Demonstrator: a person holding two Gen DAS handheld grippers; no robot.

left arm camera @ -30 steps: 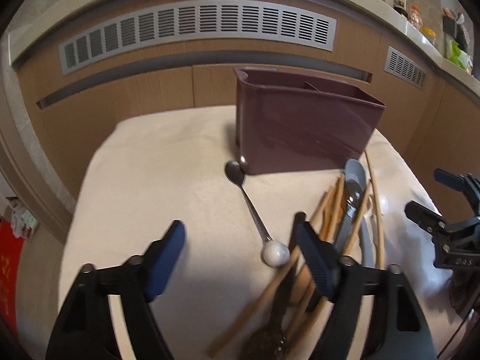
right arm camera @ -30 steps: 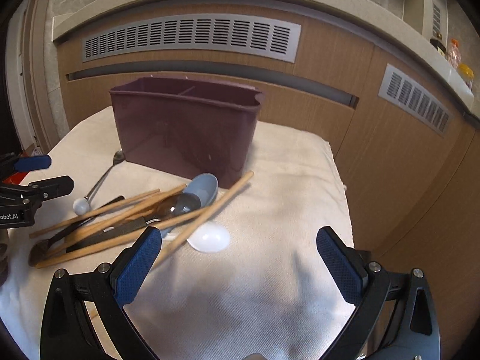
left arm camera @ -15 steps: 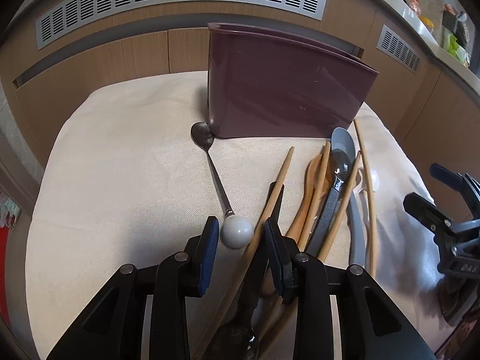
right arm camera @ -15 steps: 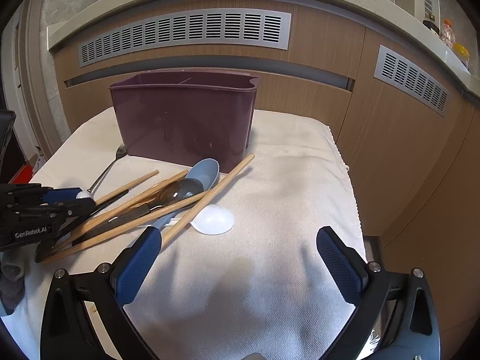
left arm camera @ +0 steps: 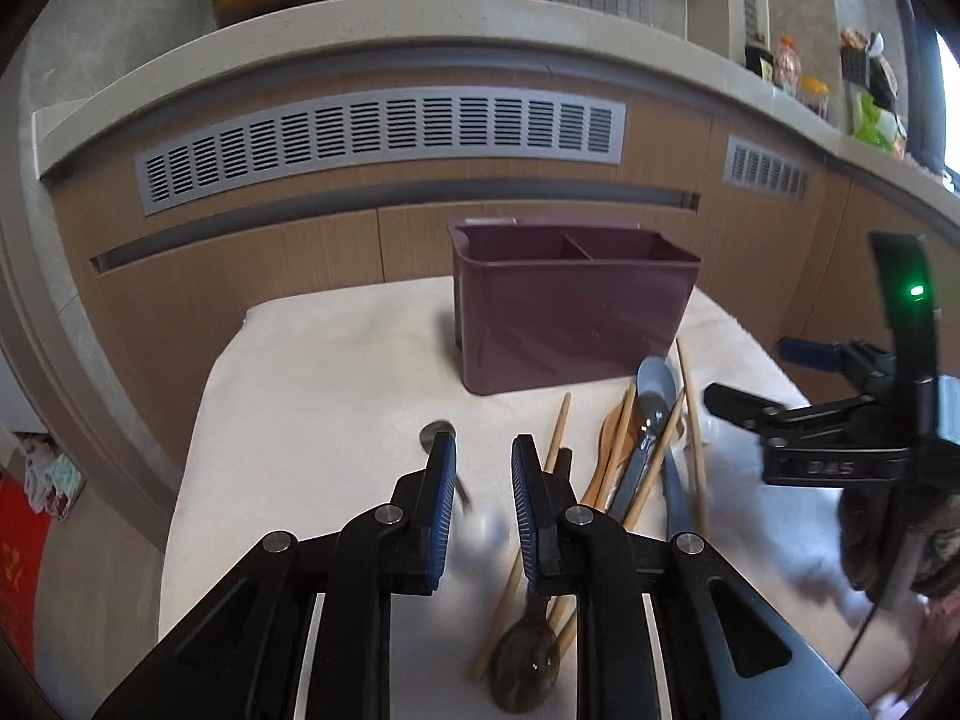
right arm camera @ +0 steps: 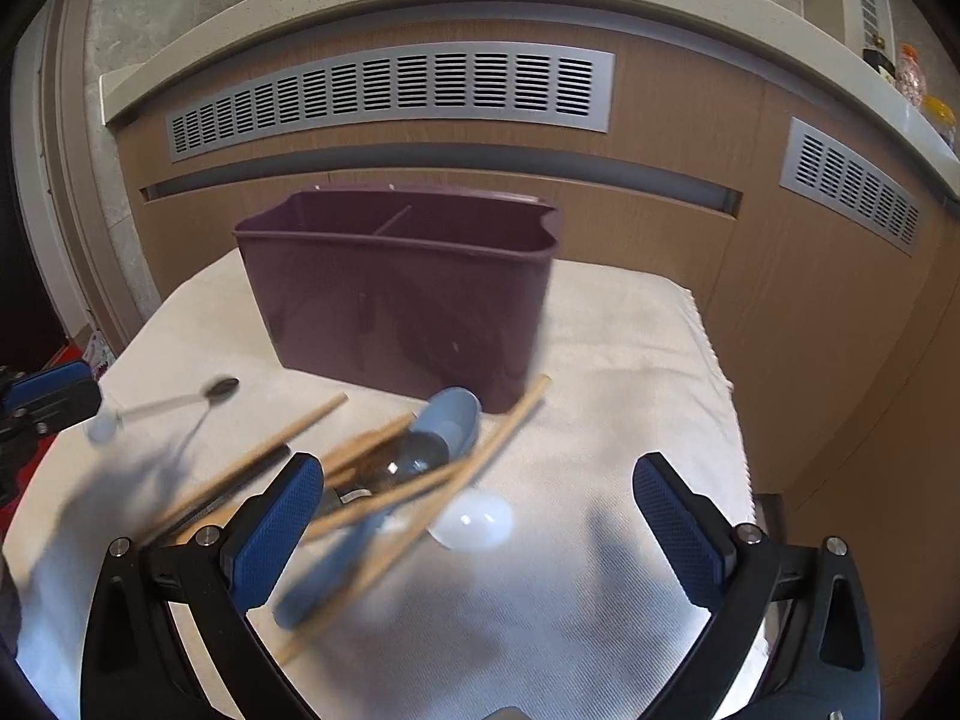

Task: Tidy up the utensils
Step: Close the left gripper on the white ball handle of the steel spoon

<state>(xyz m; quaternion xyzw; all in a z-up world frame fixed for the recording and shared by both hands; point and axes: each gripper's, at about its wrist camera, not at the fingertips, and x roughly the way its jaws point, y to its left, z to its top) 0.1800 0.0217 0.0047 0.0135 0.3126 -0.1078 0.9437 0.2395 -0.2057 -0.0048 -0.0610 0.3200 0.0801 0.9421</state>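
Utensils [left arm camera: 645,450] are lying in a loose heap on the cream woven cloth [left arm camera: 312,396], in front of and just right of the purple plastic caddy [left arm camera: 570,324], a smooth, two-compartment box standing upright at the far side. In my left view, my left gripper [left arm camera: 480,468] is closing its ribbed blue pads, now narrow where a second ago they were standing wide. Between them is the blurred white ball end of the thin metal spoon [left arm camera: 437,432]. That spoon's bowl was touching the caddy's foot before and is now sitting apart from it. Slim wooden chopsticks [left arm camera: 690,396] are crossing a blue-grey spoon [left arm camera: 657,378], and a dark spoon [left arm camera: 528,666] is lying partly under my right finger. My right gripper [left arm camera: 762,375] is hovering to the right. A vented wooden cabinet front [left arm camera: 384,144] is curving behind everything. In my right view, my right gripper [right arm camera: 477,468] is standing wide and holding nothing, above the blurred heap and a glossy white spoon [right arm camera: 474,519]. At the left edge, my left gripper [right arm camera: 48,396] is carrying the metal spoon off the cloth, its shadow falling below it.
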